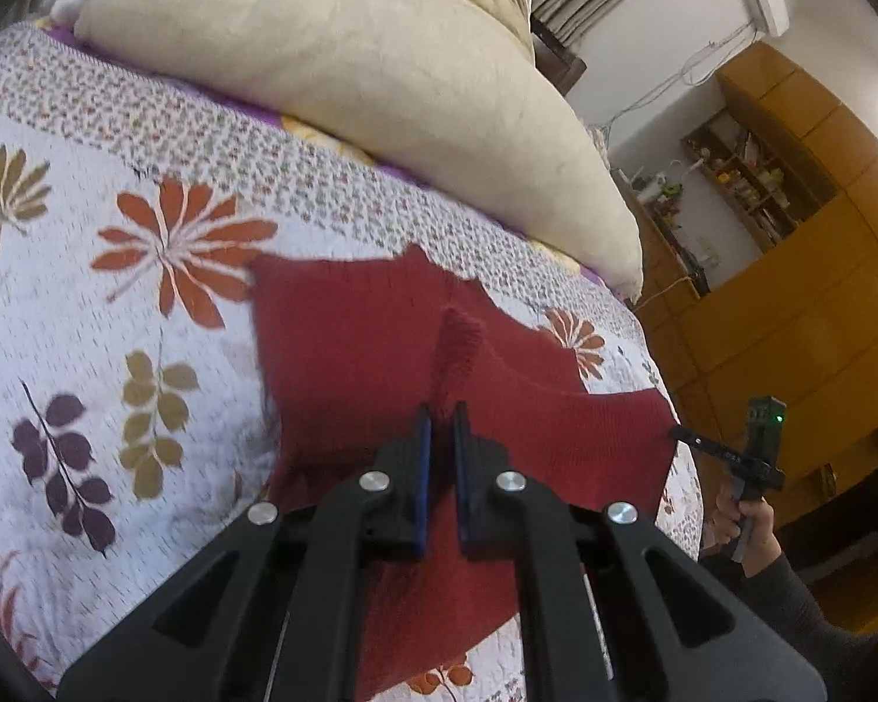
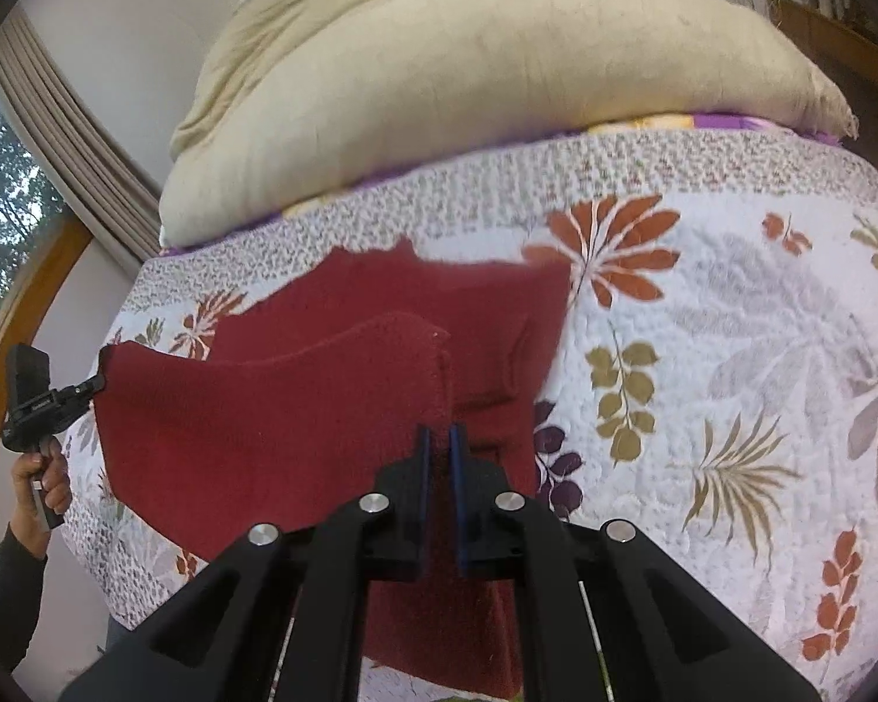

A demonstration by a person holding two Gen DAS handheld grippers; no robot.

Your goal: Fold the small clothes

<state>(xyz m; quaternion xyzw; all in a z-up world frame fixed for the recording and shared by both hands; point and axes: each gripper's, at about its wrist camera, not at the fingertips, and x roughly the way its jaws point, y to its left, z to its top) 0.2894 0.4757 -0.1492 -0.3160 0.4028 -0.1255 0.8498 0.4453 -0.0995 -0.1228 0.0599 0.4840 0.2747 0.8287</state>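
A dark red knit garment (image 1: 351, 351) lies on a floral quilt (image 1: 88, 351), with its near edge lifted off the bed. My left gripper (image 1: 442, 418) is shut on a raised fold of that edge. In the left wrist view, the right gripper (image 1: 678, 433), held by a hand (image 1: 749, 526), pinches the garment's right corner. In the right wrist view, my right gripper (image 2: 439, 436) is shut on the red garment (image 2: 263, 427), whose lifted flap stretches left to the left gripper (image 2: 96, 381). The cloth under the flap is hidden.
A bulky beige duvet (image 1: 351, 88) (image 2: 497, 58) is heaped along the far side of the quilt (image 2: 731, 322). A wooden wardrobe (image 1: 819, 292) and cluttered shelves (image 1: 749, 181) stand beyond the bed's right edge. A curtain (image 2: 76, 134) and window (image 2: 0, 205) are at the left.
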